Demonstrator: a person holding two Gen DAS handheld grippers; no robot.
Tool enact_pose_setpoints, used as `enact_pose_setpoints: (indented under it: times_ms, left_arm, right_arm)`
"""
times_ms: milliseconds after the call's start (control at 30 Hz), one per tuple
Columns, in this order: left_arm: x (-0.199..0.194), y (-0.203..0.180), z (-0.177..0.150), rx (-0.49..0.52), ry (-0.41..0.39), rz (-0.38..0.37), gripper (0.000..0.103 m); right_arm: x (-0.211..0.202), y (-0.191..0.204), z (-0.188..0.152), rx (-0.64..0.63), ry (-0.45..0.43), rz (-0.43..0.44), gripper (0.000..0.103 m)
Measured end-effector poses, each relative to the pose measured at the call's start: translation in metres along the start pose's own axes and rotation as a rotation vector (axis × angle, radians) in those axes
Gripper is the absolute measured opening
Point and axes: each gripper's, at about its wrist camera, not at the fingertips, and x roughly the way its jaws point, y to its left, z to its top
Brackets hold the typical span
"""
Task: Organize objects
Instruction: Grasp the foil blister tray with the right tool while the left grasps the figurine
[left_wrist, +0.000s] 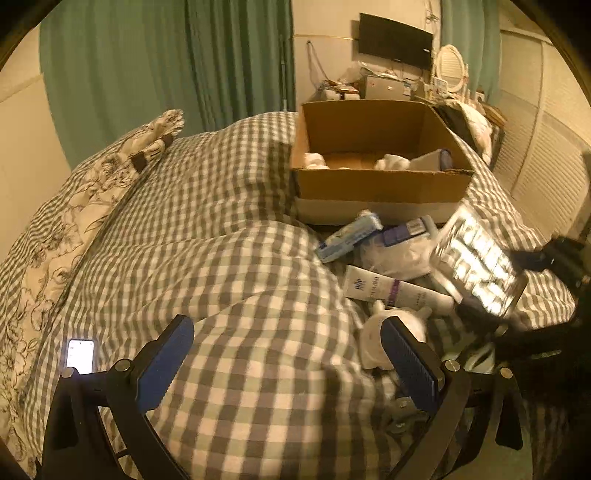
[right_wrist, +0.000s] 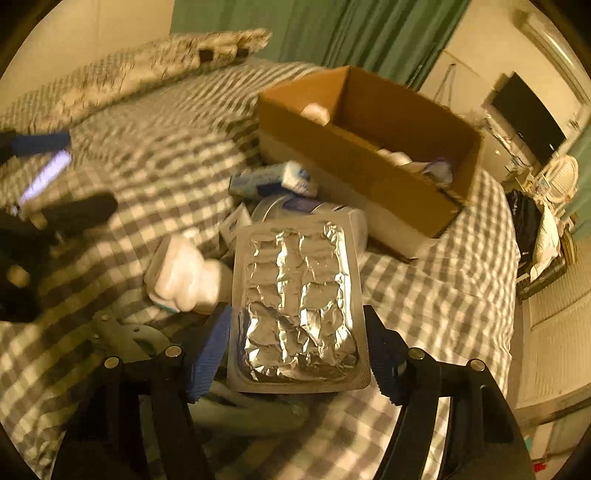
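My right gripper (right_wrist: 297, 354) is shut on a silver foil blister pack (right_wrist: 297, 306), held above the checked bedspread; the pack also shows in the left wrist view (left_wrist: 478, 264). My left gripper (left_wrist: 288, 362) is open and empty over the bedspread. A brown cardboard box (left_wrist: 380, 184) stands on the bed beyond, also in the right wrist view (right_wrist: 354, 155), with white items and a tube inside. In front of the box lie a blue-white packet (left_wrist: 349, 238), a white tube (left_wrist: 391, 291), a purple-labelled item (left_wrist: 406, 230) and a white bundle (right_wrist: 184, 277).
A lit phone (left_wrist: 80, 356) lies on the bedspread at the left. A floral pillow (left_wrist: 110, 173) lies at the bed's far left. Green curtains (left_wrist: 166, 62) hang behind. A cluttered dresser with a mirror (left_wrist: 448, 70) and a wall screen (left_wrist: 395, 40) stand at the far right.
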Motion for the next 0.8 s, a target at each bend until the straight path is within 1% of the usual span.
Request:
enact_pose_setpoints:
  times_ms: [100,133,267,367,433,533,600,667,733,767,800]
  left_arm:
    - [0.004,-0.015,0.003,0.037,0.014,-0.04,0.103]
    - [0.009,-0.021,0.004,0.053,0.025,-0.062,0.103]
    - [0.026,-0.041,0.005,0.099,0.079,-0.099,0.102]
    - [0.037,-0.053,0.005,0.133,0.111,-0.117,0.098]
    - [0.044,-0.058,0.004,0.148,0.136,-0.133,0.091]
    - [0.058,-0.066,0.001,0.171,0.194,-0.169,0.09]
    - [0.064,-0.068,0.0,0.175,0.216,-0.173,0.089]
    - [0.064,-0.069,0.0,0.177,0.219,-0.196,0.084]
    - [0.063,-0.069,-0.001,0.172,0.23,-0.223,0.065]
    - [0.063,-0.069,-0.002,0.17,0.235,-0.231,0.06]
    - [0.061,-0.069,-0.003,0.17,0.235,-0.228,0.06]
  right_arm:
    - [-0.017,-0.017,-0.001,0.054,-0.039,-0.023,0.069]
    - [-0.019,-0.02,0.0,0.062,-0.046,-0.029,0.069]
    - [-0.027,-0.033,-0.002,0.092,-0.057,-0.047,0.069]
    - [-0.027,-0.037,-0.007,0.103,-0.052,-0.045,0.069]
    - [-0.026,-0.039,-0.012,0.111,-0.048,-0.037,0.069]
    - [-0.024,-0.041,-0.016,0.12,-0.043,-0.029,0.069]
    - [-0.024,-0.042,-0.018,0.129,-0.042,-0.025,0.069]
    - [-0.026,-0.043,-0.02,0.14,-0.044,-0.015,0.069]
    - [-0.029,-0.043,-0.02,0.145,-0.049,-0.009,0.069]
    - [-0.032,-0.042,-0.019,0.145,-0.052,-0.01,0.069]
    - [-0.034,-0.041,-0.019,0.143,-0.056,-0.011,0.069]
